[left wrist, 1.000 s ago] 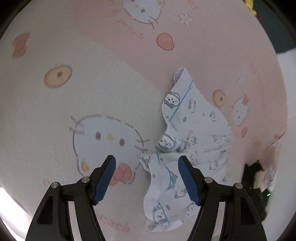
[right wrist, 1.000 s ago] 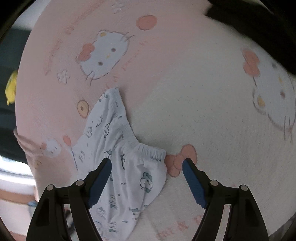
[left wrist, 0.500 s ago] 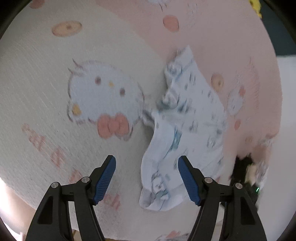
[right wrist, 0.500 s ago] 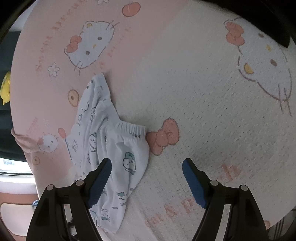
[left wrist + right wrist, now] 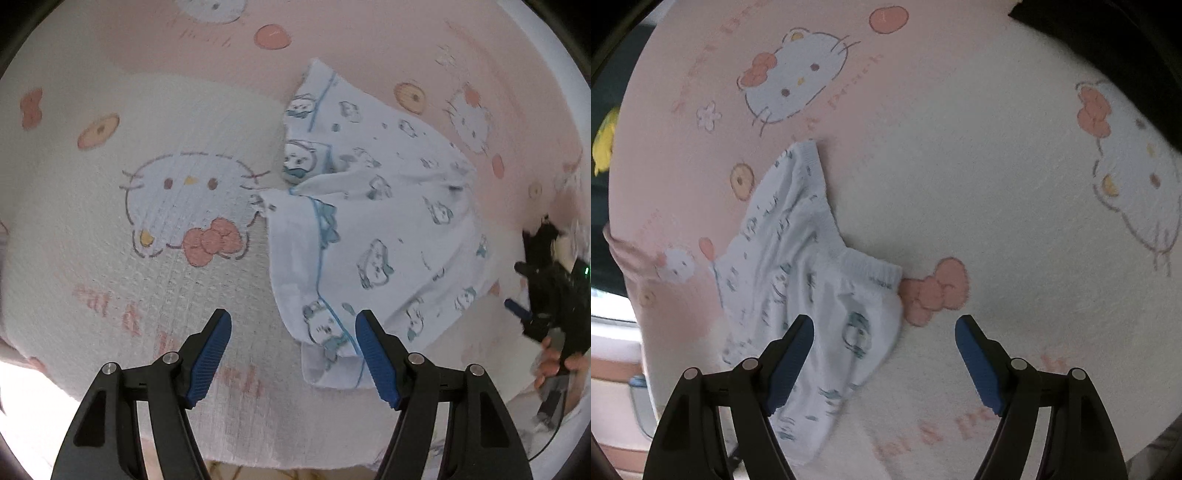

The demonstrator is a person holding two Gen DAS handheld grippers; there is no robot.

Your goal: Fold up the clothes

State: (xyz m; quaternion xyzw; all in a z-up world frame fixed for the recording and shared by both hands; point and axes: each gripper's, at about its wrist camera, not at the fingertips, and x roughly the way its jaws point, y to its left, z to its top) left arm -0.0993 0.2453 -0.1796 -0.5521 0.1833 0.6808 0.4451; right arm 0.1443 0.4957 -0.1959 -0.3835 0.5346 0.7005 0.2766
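Blanket (image 5: 110, 258) (image 5: 960, 166) covers nearly the whole field in both views: textured weave, one part cream-white, the other pink, with a curved boundary between them. Printed on it are cartoon cat faces with red bows, orange round shapes, small flowers and faded pink lettering. Whether a bed or a tabletop lies beneath cannot be told.

Garment (image 5: 369, 221) (image 5: 798, 266): small pair of white shorts or pants, printed all over with little blue-grey cartoon animals. Thin blue piping runs along seams in the left wrist view. Ribbed elastic waistband visible in the right wrist view, bent into an L where the cloth folds. It lies flat but rumpled, partly doubled over itself, with a raised crease near its middle. It straddles the pink-cream boundary, just beside a cat face's red bow (image 5: 212, 240) (image 5: 934, 291), its waistband corner touching that bow in the right wrist view.

Left claw (image 5: 293, 343): blue-padded fingers spread, nothing between the pads; the near corner of the garment lies below, just inside the right-hand finger. No contact can be confirmed.

Right claw (image 5: 884, 354): spread wide, empty. The garment's near end lies under and beside its left finger; the bow sits past the gap. This claw also shows at the right edge of the left wrist view (image 5: 517, 309), black body, a person's hand (image 5: 554, 363) gripping it, green light on.

Yellow object (image 5: 604, 140) at the far left edge, too little visible to identify.
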